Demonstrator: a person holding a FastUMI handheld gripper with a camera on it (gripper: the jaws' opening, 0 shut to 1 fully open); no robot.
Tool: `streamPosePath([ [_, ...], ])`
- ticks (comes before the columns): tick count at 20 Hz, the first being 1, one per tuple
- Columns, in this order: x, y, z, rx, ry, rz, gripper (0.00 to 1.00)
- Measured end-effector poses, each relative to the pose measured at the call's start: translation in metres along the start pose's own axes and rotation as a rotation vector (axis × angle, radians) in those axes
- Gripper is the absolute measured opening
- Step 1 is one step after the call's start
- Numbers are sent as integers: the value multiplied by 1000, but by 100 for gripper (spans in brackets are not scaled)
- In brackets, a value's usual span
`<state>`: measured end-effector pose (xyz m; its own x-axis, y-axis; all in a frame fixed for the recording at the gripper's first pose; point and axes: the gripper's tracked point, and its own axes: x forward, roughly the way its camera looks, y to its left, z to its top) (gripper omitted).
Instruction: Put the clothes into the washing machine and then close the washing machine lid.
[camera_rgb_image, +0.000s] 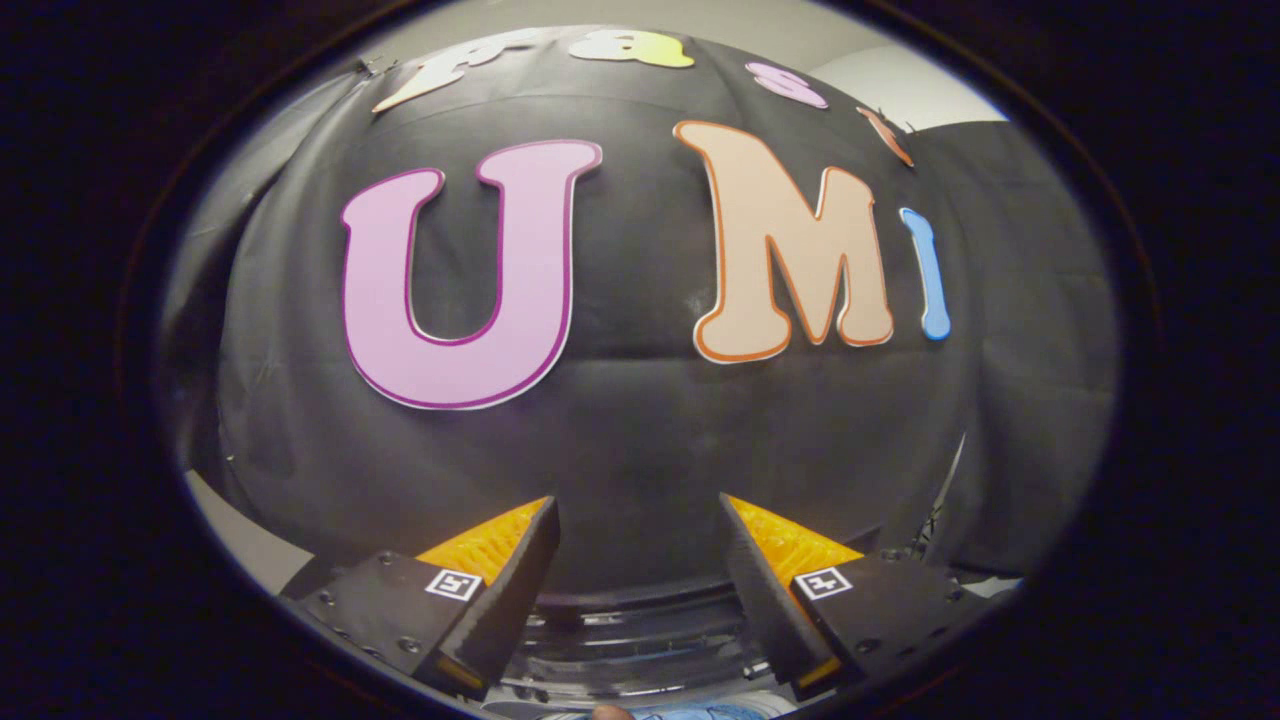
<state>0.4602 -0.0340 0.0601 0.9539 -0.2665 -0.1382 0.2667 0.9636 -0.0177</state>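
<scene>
Washing machine (630, 640) rim lies below, between the fingers (500, 590). Gripper (638, 520) jaws stand apart, holding nothing. Black cloth wall (640, 440) beyond.

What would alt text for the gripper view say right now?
The gripper is open and empty, aimed at the booth's black cloth wall. Between and below its fingers lies a curved, glossy part of the washing machine, with a bit of blue fabric nearest the camera.
</scene>
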Motion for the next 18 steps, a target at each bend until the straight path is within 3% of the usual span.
streamPosePath([
  [2, 20, -3, -12, -11, 24, 1, 97],
  [4, 36, 14, -38, 43, 100, 72, 97],
  [6, 38, 13, -36, 13, 59, 96, 97],
  [8, 36, 7, -29, 34, -13, 66, 97],
  [18, 31, 8, -25, 38, -8, 71, 96],
])
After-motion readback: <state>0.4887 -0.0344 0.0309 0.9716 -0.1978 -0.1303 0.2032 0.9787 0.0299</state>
